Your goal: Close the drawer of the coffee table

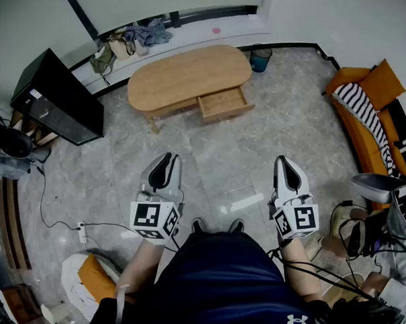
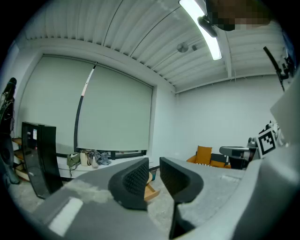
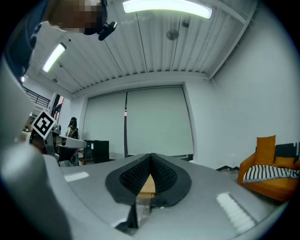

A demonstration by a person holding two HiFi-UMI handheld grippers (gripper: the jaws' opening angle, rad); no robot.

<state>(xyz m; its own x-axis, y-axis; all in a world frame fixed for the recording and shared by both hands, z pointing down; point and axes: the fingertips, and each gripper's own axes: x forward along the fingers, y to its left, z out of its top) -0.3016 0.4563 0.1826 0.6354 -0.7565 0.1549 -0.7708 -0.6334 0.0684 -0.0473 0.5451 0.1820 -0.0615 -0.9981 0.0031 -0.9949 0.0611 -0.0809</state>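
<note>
1. Across the grey floor point(image 1: 257, 160), well apart from both claws, stood the low oval wooden surface point(image 1: 187, 73), below the window wall.
2. Drawer point(image 1: 223, 102) was pulled out from the surface's near long edge, toward its right end, with the open box sticking out over the floor.
3. Left claw point(image 1: 161, 168) was held level-ish in front of the person, pointing toward the surface. Its jaws stood a narrow gap apart and gripped nothing.
4. In the left gripper view, the left claw point(image 2: 154, 164) showed the drawer point(image 2: 151, 191) far off through the gap, touching neither pad.
5. Right claw point(image 1: 283, 161) was level beside the left one, and the two were apart.
6. In the right gripper view, the right claw point(image 3: 151, 157) had its tips pressed together and held nothing. Only a sliver of the wooden surface point(image 3: 147, 187) showed behind the pads.
7. Marker cubes point(image 1: 153, 218) sat at the rear of each claw, just ahead of the person's forearms.
8. Off the surface's right end stood a blue bin point(image 1: 260, 58).
9. Off its left end, near the wall, stood a black cabinet point(image 1: 54, 98).
10. Bags and clothes point(image 1: 134, 39) lay on the ledge behind the surface.
11. An orange sofa point(image 1: 366, 125) with a striped cloth point(image 1: 360, 108) ran along the right wall.
</note>
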